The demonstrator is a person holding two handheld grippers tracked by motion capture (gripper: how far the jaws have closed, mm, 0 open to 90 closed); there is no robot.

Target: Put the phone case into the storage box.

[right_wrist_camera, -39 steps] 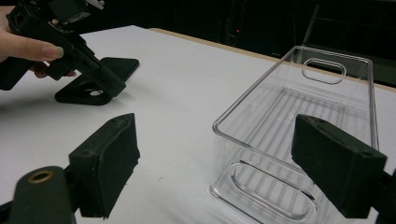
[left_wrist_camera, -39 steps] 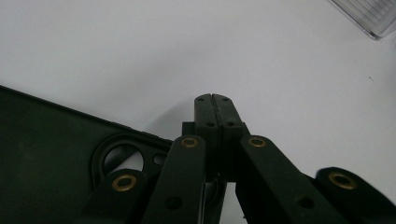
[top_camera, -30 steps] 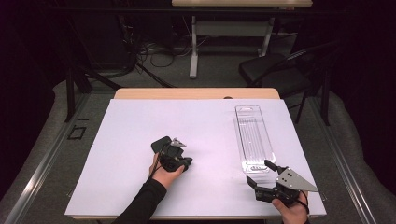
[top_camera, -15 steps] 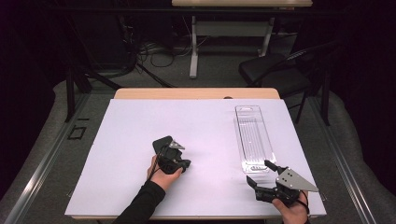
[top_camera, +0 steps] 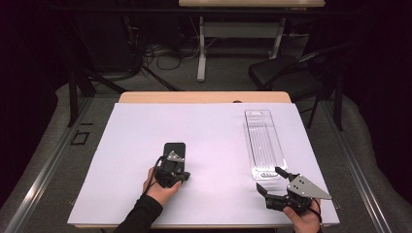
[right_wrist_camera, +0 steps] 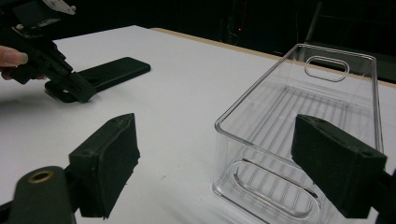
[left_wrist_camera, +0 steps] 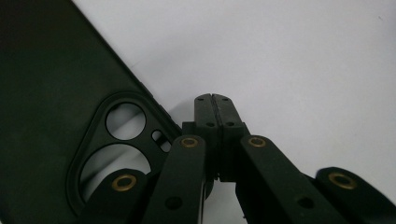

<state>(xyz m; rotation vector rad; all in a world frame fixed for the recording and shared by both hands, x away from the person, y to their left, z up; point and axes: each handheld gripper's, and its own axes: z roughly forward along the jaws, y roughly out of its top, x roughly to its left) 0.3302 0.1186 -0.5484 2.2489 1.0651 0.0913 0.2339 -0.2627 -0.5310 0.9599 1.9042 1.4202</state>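
Note:
A black phone case (top_camera: 174, 147) lies flat on the white table cover (top_camera: 214, 141), its camera cut-outs showing in the left gripper view (left_wrist_camera: 56, 93). My left gripper (top_camera: 173, 159) is low at the case's near end. Its jaws (left_wrist_camera: 214, 100) are shut, pads together, just beside the case's edge and with nothing between them. My right gripper (top_camera: 268, 178) stands open at the near right, its pads (right_wrist_camera: 109, 163) wide apart in front of the near end of a clear plastic tray (right_wrist_camera: 303, 126). From there the left gripper (right_wrist_camera: 51, 60) shows farther off by the case (right_wrist_camera: 112, 72).
The clear tray (top_camera: 265, 143) is long and narrow, lies at the table's right and has nothing in it. A wooden table edge (top_camera: 204, 97) runs along the back. Beyond it stand a black chair (top_camera: 286, 73), a table leg and cables.
The phone case, skewed before, now lies straight and flat. The left gripper has shifted slightly at its near end. The right gripper has stayed put.

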